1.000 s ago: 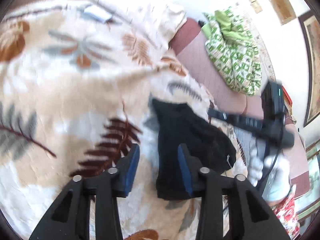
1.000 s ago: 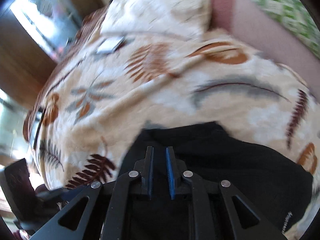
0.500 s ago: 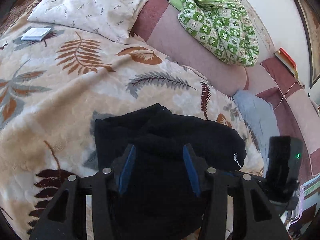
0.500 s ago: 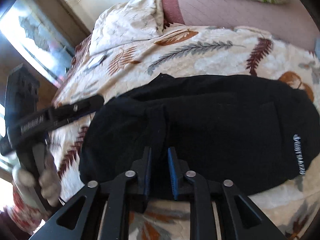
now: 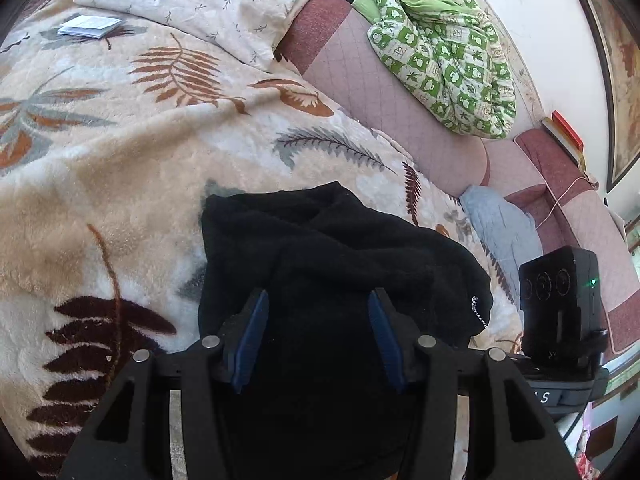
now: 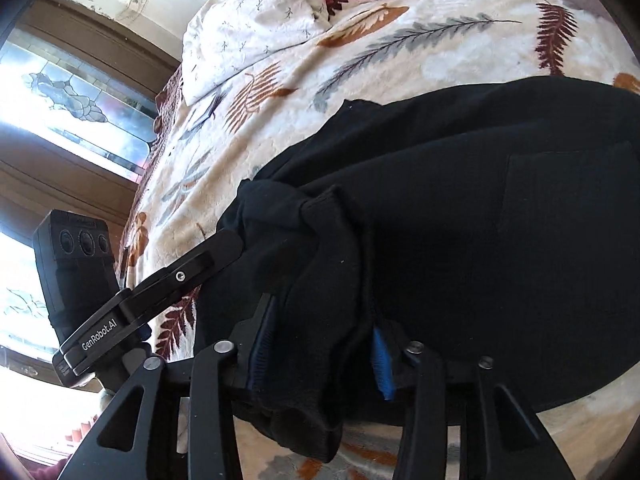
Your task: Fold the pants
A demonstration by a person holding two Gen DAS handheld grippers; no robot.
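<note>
The black pants [image 5: 332, 264] lie folded in a bundle on the leaf-print blanket [image 5: 120, 152]; they also fill the right wrist view [image 6: 480, 240]. My left gripper [image 5: 318, 336] is open, its blue pads spread over the near edge of the pants. My right gripper [image 6: 324, 344] is open, with a bunched fold of the black fabric lying between its pads. The left gripper's finger [image 6: 188, 268] shows at the left of the right wrist view, touching the pants' edge. The right gripper's camera body [image 5: 560, 300] shows at the right of the left wrist view.
A white pillow [image 5: 208, 4] and a small booklet [image 5: 88, 26] lie at the far end of the bed. A green patterned quilt [image 5: 444, 52] rests on the pink headboard cushions [image 5: 384, 92]. A grey cloth [image 5: 500, 232] lies at the bed's right. Windows [image 6: 60, 92] stand at left.
My right gripper has opened from nearly shut, with the fabric fold now between its pads. My left gripper has opened a little wider over the pants. Both have moved closer to the bundle.
</note>
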